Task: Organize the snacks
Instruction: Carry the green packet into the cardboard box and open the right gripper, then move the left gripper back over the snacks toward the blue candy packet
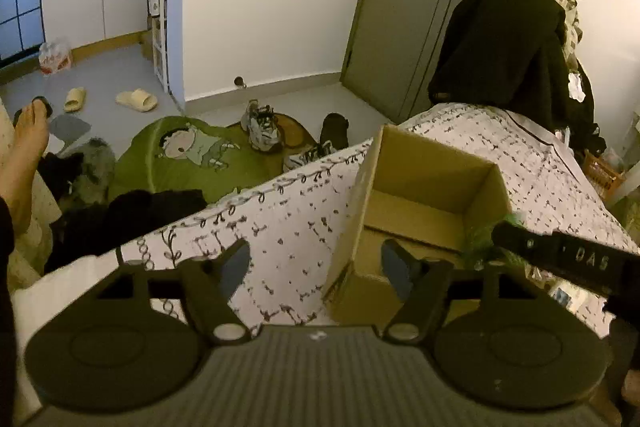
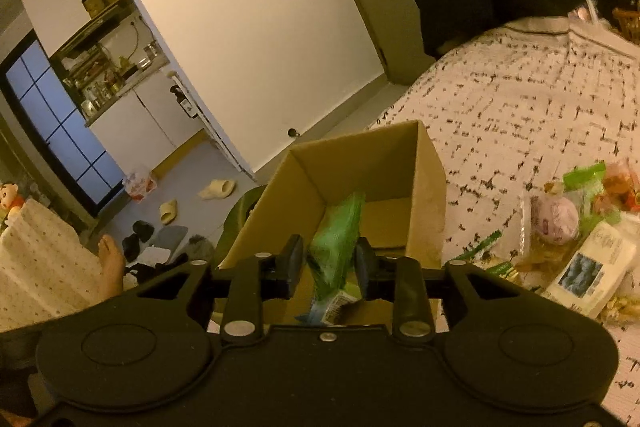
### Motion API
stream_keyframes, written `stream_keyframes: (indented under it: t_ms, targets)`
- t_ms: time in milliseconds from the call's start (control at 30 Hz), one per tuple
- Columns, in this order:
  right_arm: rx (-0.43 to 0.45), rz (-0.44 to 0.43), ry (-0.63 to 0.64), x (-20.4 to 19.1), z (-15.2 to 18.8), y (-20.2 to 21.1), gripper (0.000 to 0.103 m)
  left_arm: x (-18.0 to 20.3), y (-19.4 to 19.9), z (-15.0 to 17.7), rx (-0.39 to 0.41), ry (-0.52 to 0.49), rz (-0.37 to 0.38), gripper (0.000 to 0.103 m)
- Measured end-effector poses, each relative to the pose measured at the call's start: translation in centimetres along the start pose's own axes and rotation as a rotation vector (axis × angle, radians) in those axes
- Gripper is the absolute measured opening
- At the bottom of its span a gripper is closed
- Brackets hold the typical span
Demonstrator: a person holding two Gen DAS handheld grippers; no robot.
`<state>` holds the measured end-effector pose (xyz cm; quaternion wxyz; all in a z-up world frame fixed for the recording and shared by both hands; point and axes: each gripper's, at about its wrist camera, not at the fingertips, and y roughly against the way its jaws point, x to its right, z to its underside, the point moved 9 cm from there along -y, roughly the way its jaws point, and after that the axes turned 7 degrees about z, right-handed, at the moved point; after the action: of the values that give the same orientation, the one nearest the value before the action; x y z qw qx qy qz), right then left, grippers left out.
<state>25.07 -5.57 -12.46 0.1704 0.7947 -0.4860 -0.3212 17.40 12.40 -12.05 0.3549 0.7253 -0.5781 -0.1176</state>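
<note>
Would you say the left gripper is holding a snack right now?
No, the left gripper stands wide open with nothing between its fingers, astride the near wall of the cardboard box.

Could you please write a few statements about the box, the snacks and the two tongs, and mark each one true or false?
1. The cardboard box stands open at the top. True.
2. A green snack bag sits between the jaws of the right tongs, over the box. True.
3. The left tongs are clamped on a snack. False: their jaws stand wide apart with nothing between them.
4. The remaining snacks are piled on the floor. False: they lie on the patterned bedspread, beside the box.
5. The box rests on the bedspread. True.
</note>
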Motion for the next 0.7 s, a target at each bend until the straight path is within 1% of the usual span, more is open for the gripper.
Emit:
stream_keyframes:
  t_ms: [67,100,133,200,267,300,333,400,467,533,567,600,700]
  targets:
    - [0.028,0.000,0.000,0.1,-0.4,0.9,0.059,0.1,0.2,0.3,-0.005,0.002,-0.003,0.079]
    - [0.040,0.010,0.001,0.3,-0.6,1.3,0.063,0.1,0.3,0.5,-0.014,0.007,-0.014,0.082]
    - [0.047,0.021,0.004,0.5,-0.7,1.6,0.068,0.2,0.4,0.7,-0.021,0.013,-0.019,0.083]
    - [0.050,0.040,0.019,0.7,-0.8,2.2,0.070,0.4,0.5,1.0,-0.034,0.026,-0.009,0.083]
    - [0.054,0.058,0.033,1.1,-0.8,2.9,0.079,0.7,0.6,1.1,-0.042,0.035,-0.008,0.083]
    - [0.055,0.067,0.036,1.3,-0.8,3.2,0.082,0.9,0.7,1.2,-0.044,0.035,-0.011,0.084]
    - [0.050,0.077,0.032,1.6,-0.8,3.5,0.084,1.2,0.8,1.3,-0.046,0.030,-0.015,0.088]
    - [0.045,0.075,0.014,2.3,-1.0,4.0,0.087,1.8,1.1,1.3,-0.046,0.008,-0.025,0.089]
    - [0.050,0.076,0.002,2.8,-1.2,4.6,0.091,2.5,1.6,1.1,-0.035,-0.001,-0.015,0.090]
    - [0.062,0.074,0.003,3.2,-1.4,5.4,0.095,3.1,2.1,1.1,-0.033,-0.004,-0.023,0.099]
    - [0.068,0.078,0.000,3.4,-1.4,5.7,0.098,3.6,2.4,1.1,-0.025,-0.022,-0.021,0.101]
    - [0.073,0.083,-0.006,3.7,-1.4,6.0,0.099,4.2,2.7,1.1,-0.016,-0.038,-0.019,0.103]
    - [0.065,0.075,-0.044,4.9,-1.2,6.8,0.099,5.5,3.5,1.0,-0.008,-0.039,0.021,0.103]
